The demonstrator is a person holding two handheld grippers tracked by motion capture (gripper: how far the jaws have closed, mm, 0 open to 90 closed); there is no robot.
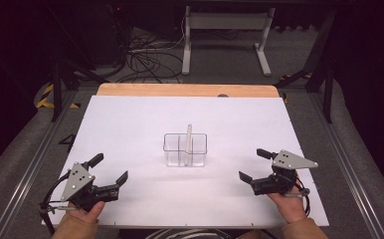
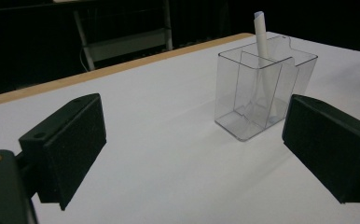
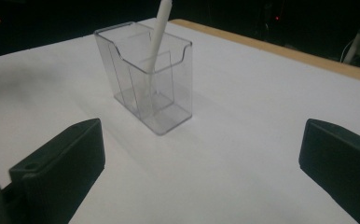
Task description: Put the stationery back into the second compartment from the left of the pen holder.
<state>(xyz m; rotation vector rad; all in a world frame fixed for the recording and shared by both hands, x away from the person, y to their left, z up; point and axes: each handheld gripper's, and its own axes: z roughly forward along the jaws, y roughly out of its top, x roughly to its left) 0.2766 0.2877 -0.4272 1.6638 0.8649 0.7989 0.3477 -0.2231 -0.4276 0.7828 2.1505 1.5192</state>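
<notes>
High view is showing a clear plastic holder [image 1: 185, 150] standing near the middle of the white surface [image 1: 130, 119], with a white pen [image 1: 188, 133] standing in it and rising above the rim; the left hand-held gripper [image 1: 111, 168] is resting at the near left of the surface in the person's left hand [image 1: 83, 213], and the right hand-held gripper [image 1: 252, 164] is sitting at the near right in the right hand [image 1: 290, 205]; both are lying well apart from the holder, with jaws spread wide and nothing between them.

Left gripper view is adding what the overhead cannot give: the holder [image 2: 262, 91] is split by inner walls into compartments, and the pen [image 2: 263, 56] is leaning slightly in a rear one; its own two black jaws are standing far apart, empty.

Right gripper view is showing the holder [image 3: 148, 77] from the other side, its scooped front rim facing the camera, the pen [image 3: 157, 37] tilting with its top cut off by the frame; these jaws too are gaping with only bare surface between them.

A strip of wood [image 1: 187, 90] is edging the far side of the surface; cables [image 1: 150, 57] are trailing on the floor beyond.
</notes>
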